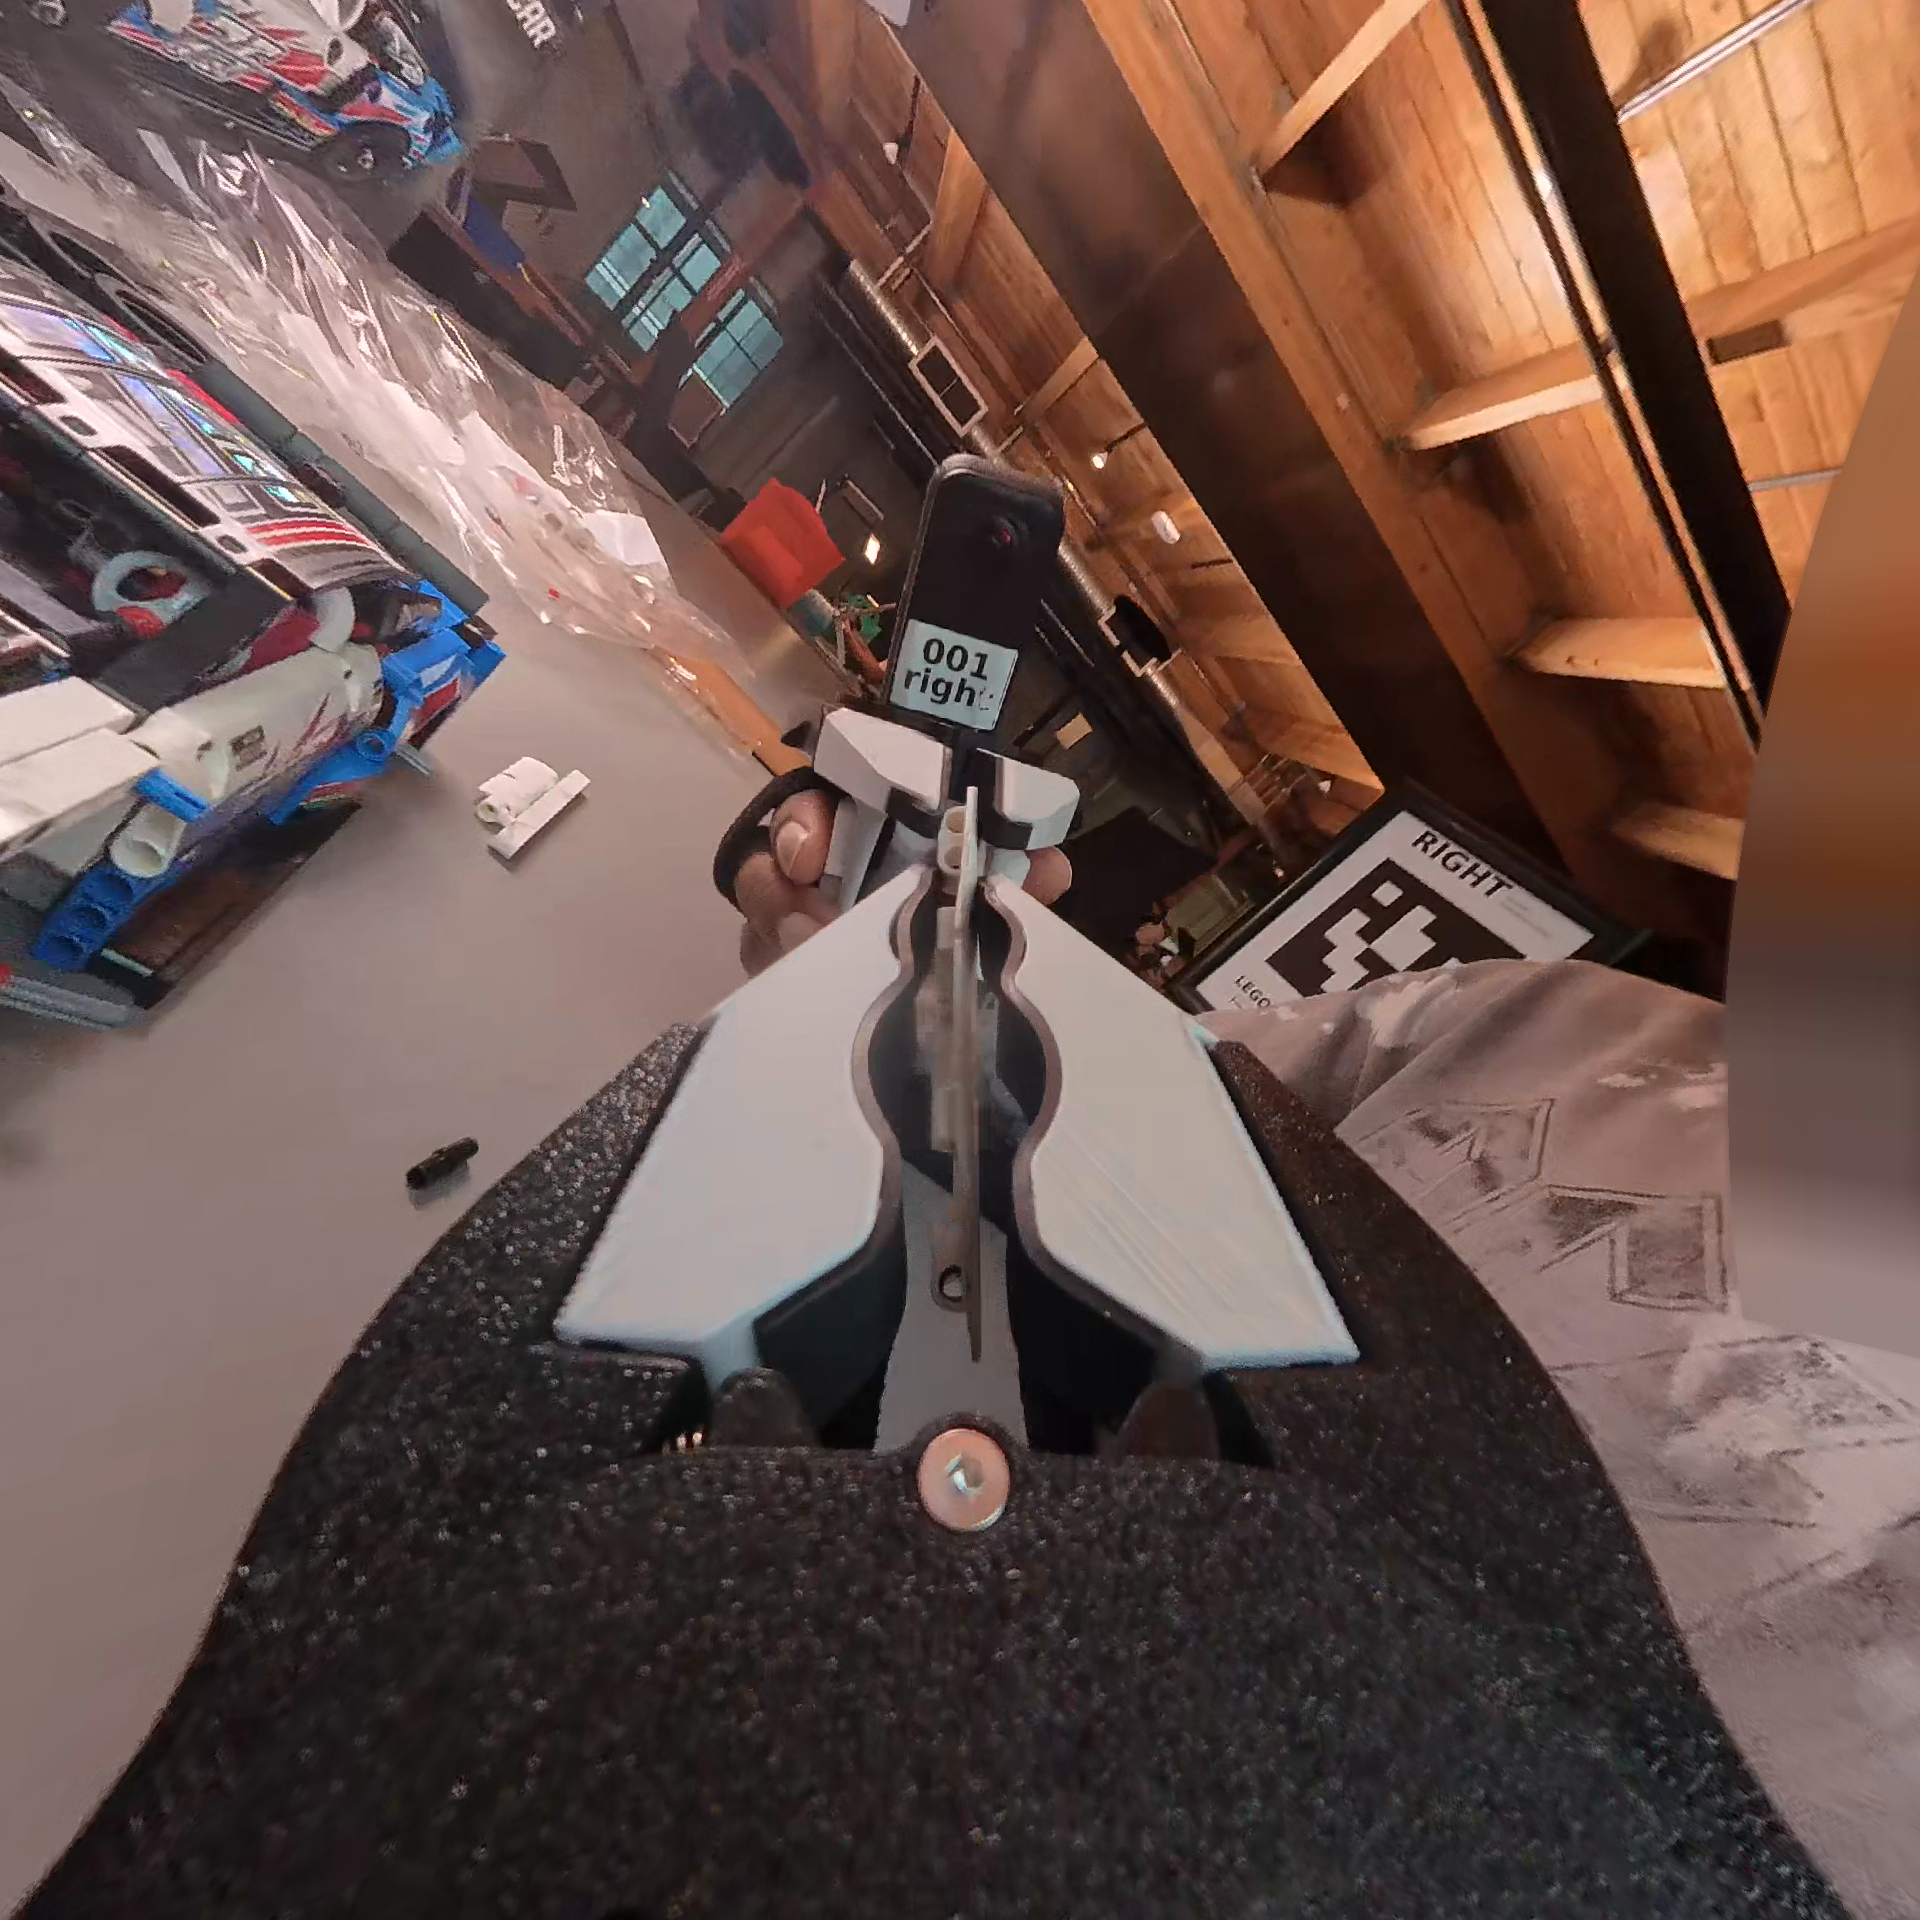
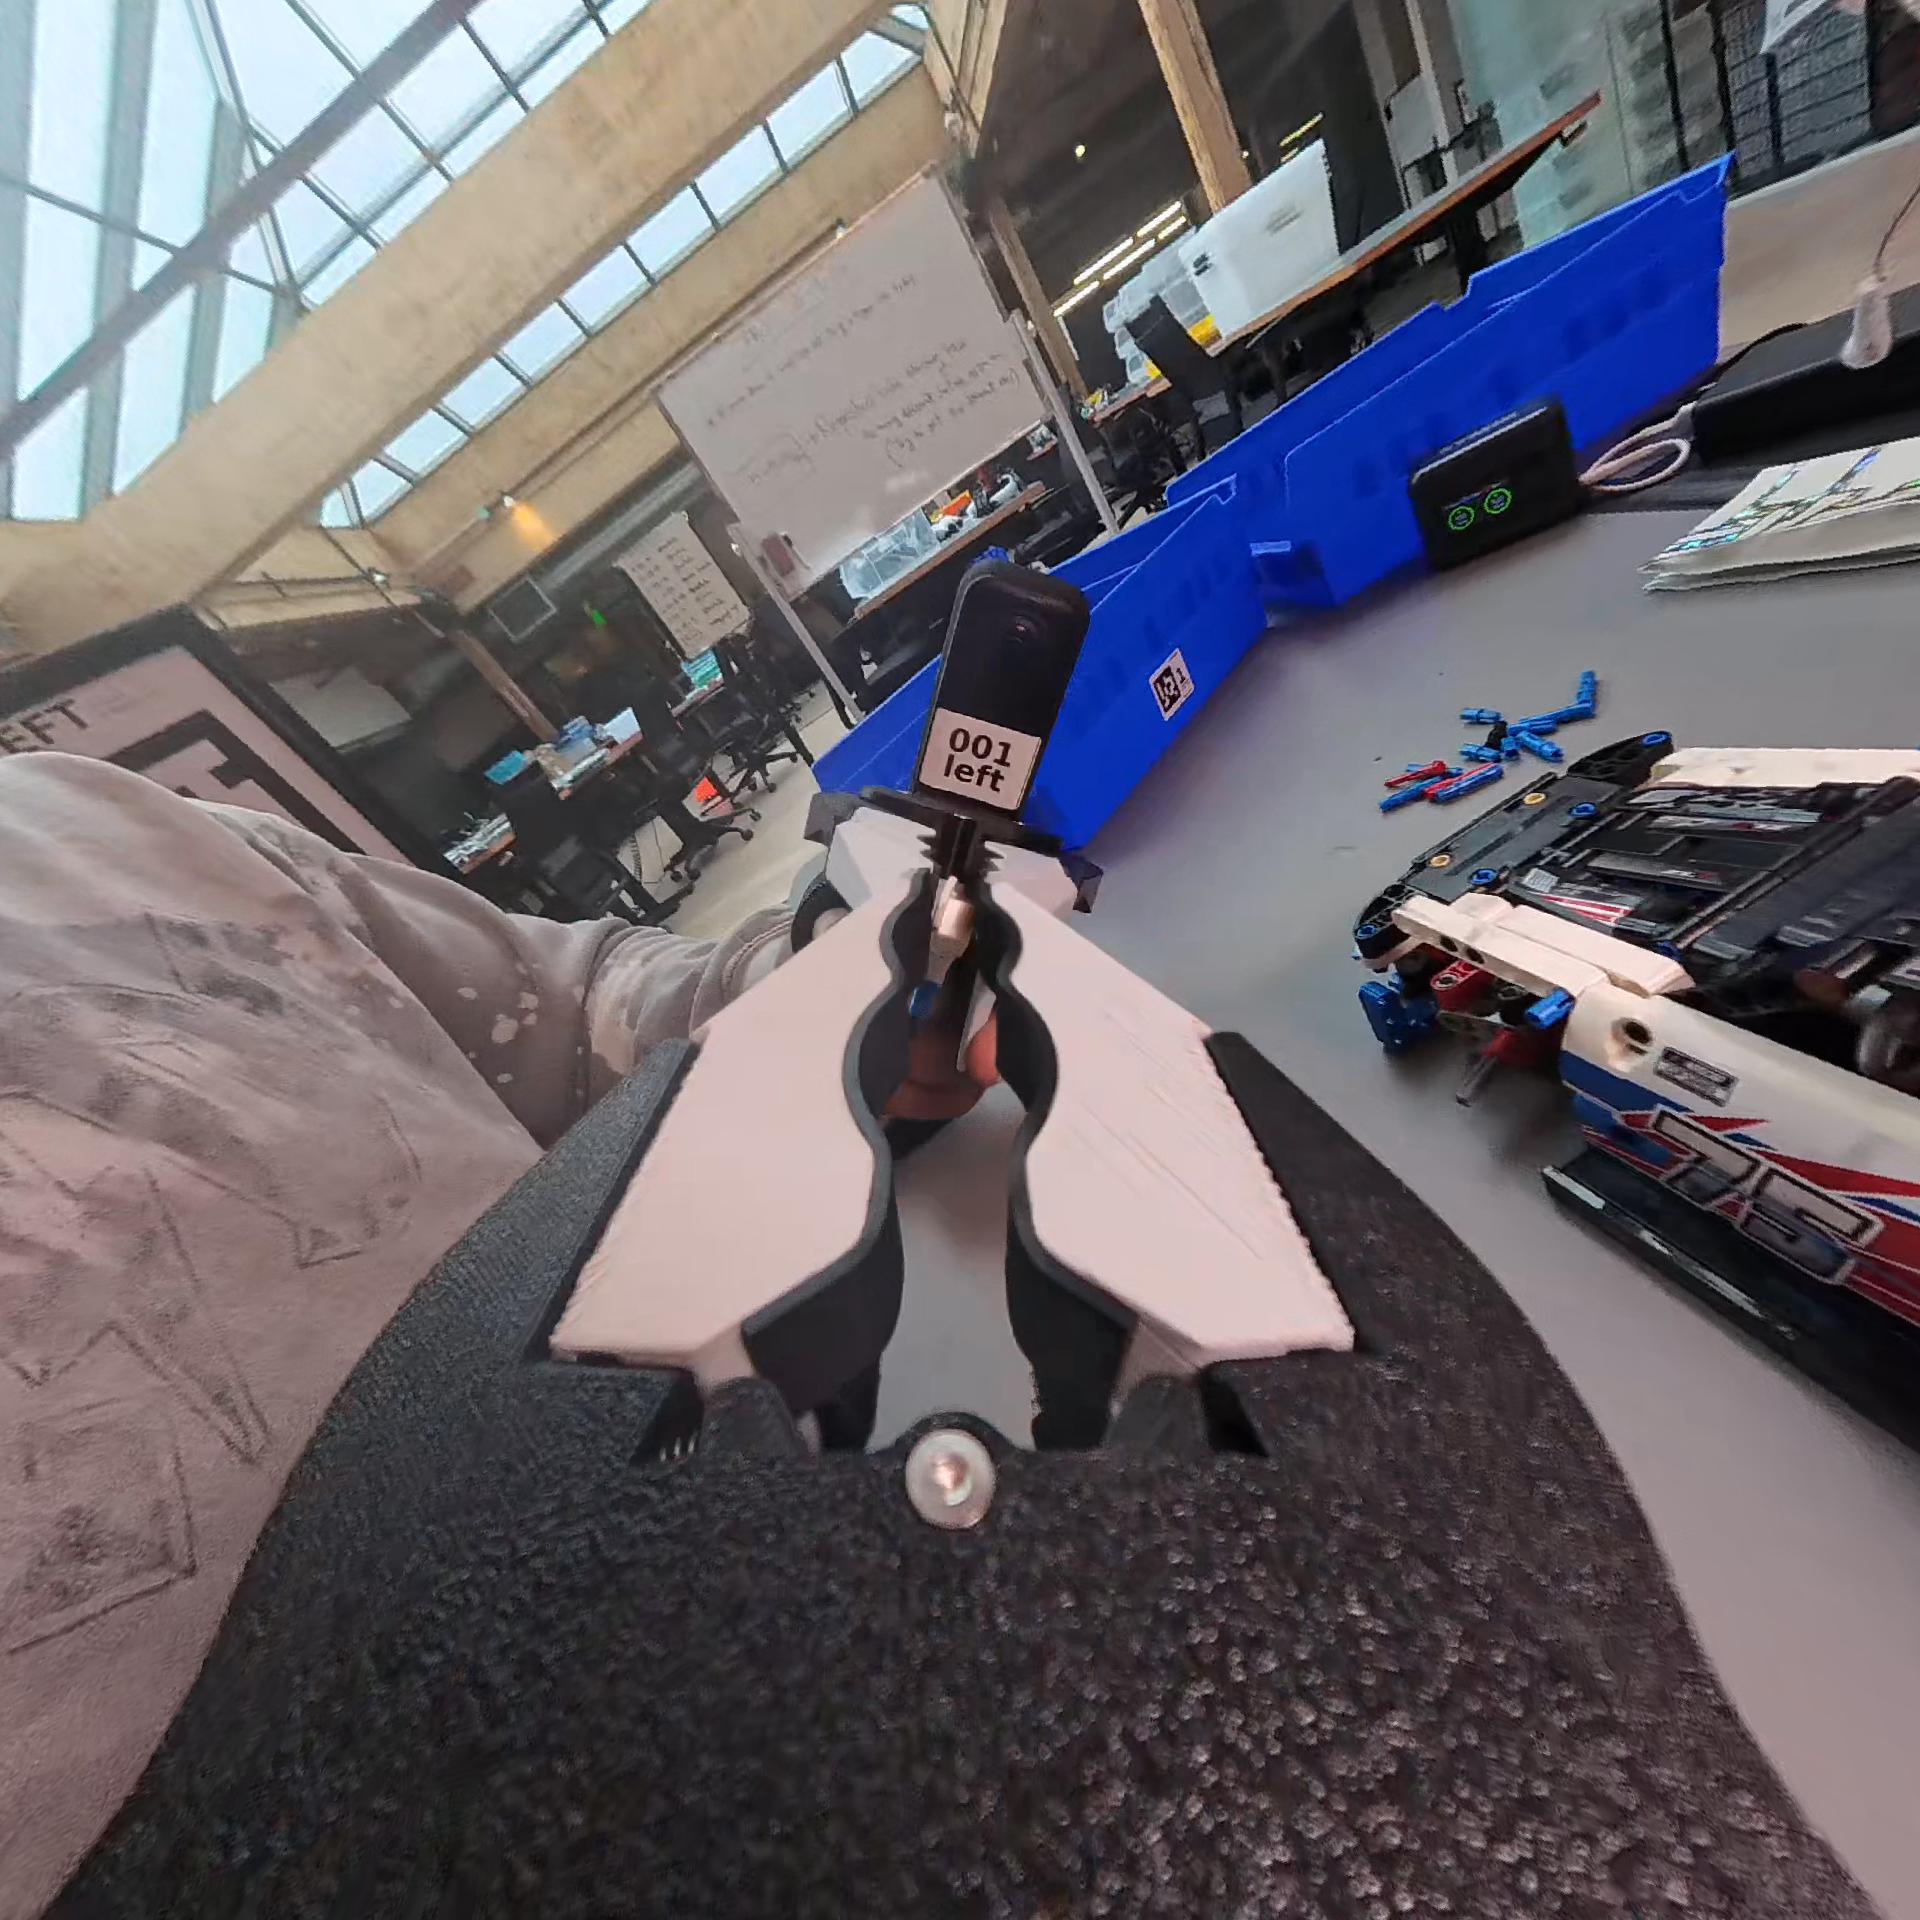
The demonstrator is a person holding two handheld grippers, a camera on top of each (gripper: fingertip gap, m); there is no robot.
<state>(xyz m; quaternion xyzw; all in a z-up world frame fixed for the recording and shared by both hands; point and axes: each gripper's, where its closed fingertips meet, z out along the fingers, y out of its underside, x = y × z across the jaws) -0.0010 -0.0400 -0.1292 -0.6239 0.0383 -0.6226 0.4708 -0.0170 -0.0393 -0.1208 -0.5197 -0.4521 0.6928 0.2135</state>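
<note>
Two grippers, left gripper [image 1: 961, 883] and right gripper [image 2: 951, 920], pinch one white piece [image 1: 954, 847].

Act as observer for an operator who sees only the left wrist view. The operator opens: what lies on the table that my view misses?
Observer: A row of blue bins stands along the far side of the table.
Operator: Any loose parts?
Observer: Yes, small blue and red pins lie scattered between the bins and the model car.
Operator: Anything else?
Observer: A black box with two green rings sits in front of the bins.
</note>
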